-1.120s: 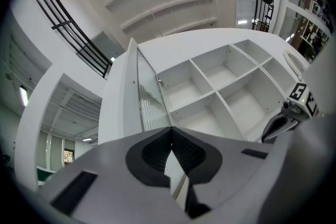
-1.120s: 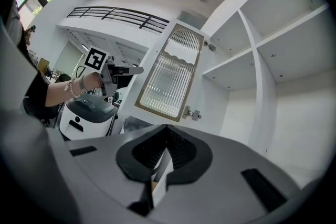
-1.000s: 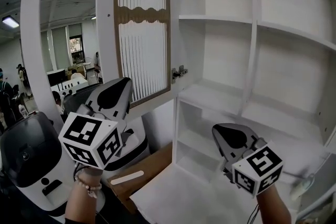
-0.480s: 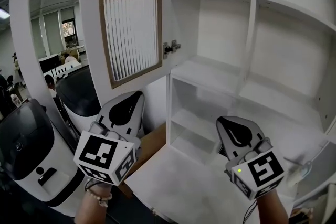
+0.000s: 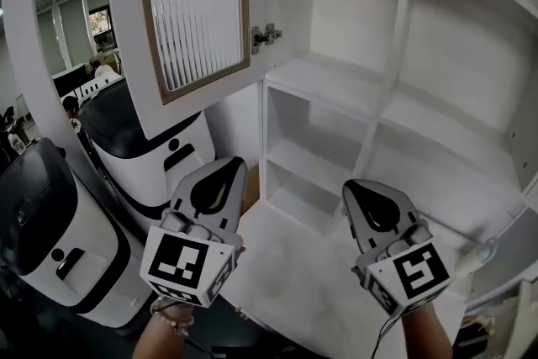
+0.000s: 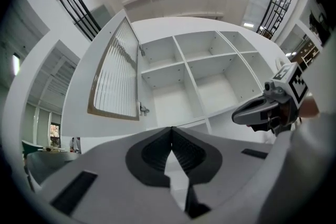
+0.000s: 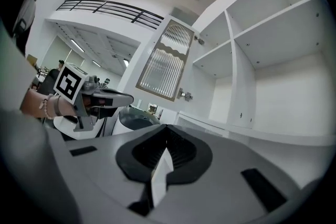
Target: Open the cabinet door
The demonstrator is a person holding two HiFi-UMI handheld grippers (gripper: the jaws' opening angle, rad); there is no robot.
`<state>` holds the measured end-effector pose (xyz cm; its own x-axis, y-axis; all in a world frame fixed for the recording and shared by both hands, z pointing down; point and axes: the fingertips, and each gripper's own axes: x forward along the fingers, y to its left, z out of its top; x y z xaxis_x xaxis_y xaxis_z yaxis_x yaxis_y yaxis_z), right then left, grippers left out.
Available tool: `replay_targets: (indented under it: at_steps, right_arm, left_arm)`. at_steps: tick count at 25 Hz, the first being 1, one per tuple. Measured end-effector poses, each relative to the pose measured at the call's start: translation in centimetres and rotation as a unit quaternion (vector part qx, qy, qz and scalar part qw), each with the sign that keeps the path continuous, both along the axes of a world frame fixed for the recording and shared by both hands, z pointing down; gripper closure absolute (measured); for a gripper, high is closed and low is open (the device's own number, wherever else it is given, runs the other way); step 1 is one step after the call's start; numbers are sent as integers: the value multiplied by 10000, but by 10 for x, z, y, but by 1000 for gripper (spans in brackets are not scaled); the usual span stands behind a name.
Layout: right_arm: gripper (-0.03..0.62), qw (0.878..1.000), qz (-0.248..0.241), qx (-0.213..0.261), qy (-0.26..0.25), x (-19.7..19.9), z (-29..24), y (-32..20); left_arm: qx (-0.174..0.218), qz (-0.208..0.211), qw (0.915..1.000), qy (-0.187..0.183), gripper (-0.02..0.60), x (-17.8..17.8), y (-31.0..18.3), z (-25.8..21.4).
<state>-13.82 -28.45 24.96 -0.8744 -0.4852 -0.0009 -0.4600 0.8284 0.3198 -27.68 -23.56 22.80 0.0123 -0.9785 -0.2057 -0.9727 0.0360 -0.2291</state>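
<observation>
Cabinet door [image 5: 197, 17]: swung open at far left, hinged to the white cabinet [image 5: 402, 55]. Left tongs [image 5: 225, 170] and right tongs [image 5: 357, 191]: both lower than a second earlier, pressed together, empty, well apart from the door.

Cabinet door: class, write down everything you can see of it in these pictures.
The cabinet door has a white frame and a brown inner trim, scalloped on top, around a ribbed translucent panel. It stands upright, swung wide open, joined by a metal hinge on its right edge to the white cabinet. Nothing else touches it.
</observation>
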Motion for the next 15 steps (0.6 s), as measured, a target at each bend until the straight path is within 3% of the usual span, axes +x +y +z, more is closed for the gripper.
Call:
replay_targets:
  at_steps: [15]
  right_arm:
    - [594,9997,130,-197,-84,11,62,22]
  left_arm:
    - [-372,115,9985,398,580,37,13,70]
